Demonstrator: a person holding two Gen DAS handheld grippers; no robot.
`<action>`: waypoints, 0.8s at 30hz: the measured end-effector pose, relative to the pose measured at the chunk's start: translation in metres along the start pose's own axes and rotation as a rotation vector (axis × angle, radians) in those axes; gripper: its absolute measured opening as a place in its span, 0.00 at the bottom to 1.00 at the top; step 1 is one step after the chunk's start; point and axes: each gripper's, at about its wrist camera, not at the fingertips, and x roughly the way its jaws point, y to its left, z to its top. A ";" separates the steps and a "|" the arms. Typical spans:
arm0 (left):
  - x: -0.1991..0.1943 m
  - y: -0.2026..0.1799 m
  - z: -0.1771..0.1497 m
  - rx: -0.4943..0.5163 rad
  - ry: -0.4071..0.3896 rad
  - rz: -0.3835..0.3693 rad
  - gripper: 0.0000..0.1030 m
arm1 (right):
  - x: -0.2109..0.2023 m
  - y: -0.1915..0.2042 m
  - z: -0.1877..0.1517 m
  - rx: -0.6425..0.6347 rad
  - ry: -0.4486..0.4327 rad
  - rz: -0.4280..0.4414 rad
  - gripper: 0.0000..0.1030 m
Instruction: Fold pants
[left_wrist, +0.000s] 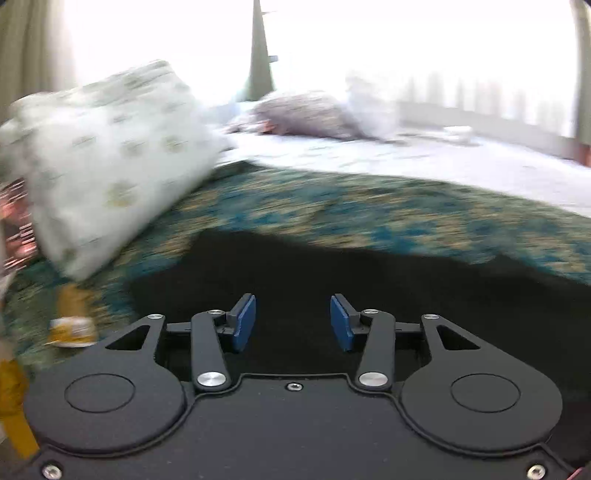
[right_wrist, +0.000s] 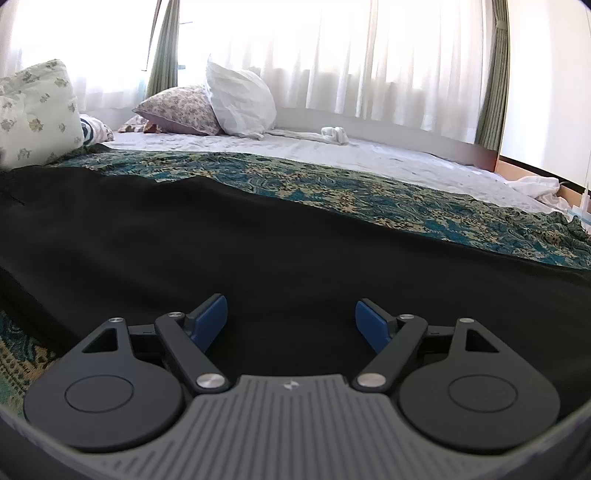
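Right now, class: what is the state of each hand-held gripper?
Left hand-held gripper: open, holding nothing, over the black pants.
Right hand-held gripper: open, holding nothing.

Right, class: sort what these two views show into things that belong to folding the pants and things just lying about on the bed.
Belongs to the job:
- black fabric pants, spread on the bed
- left hand-held gripper, open
- right hand-held gripper, open

Just lying about:
- teal and gold patterned bedspread
- white floral pillow
- plain white crinkled pillow
- small white bundled cloth
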 end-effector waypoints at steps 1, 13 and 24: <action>-0.002 -0.015 0.001 0.006 -0.003 -0.041 0.44 | -0.001 -0.001 0.000 0.006 -0.002 0.008 0.84; -0.028 -0.113 -0.066 0.118 0.046 -0.231 0.49 | -0.027 -0.079 0.003 0.222 -0.011 0.005 0.92; -0.034 -0.111 -0.101 0.206 -0.041 -0.187 0.55 | -0.038 -0.235 -0.033 0.390 0.073 -0.219 0.92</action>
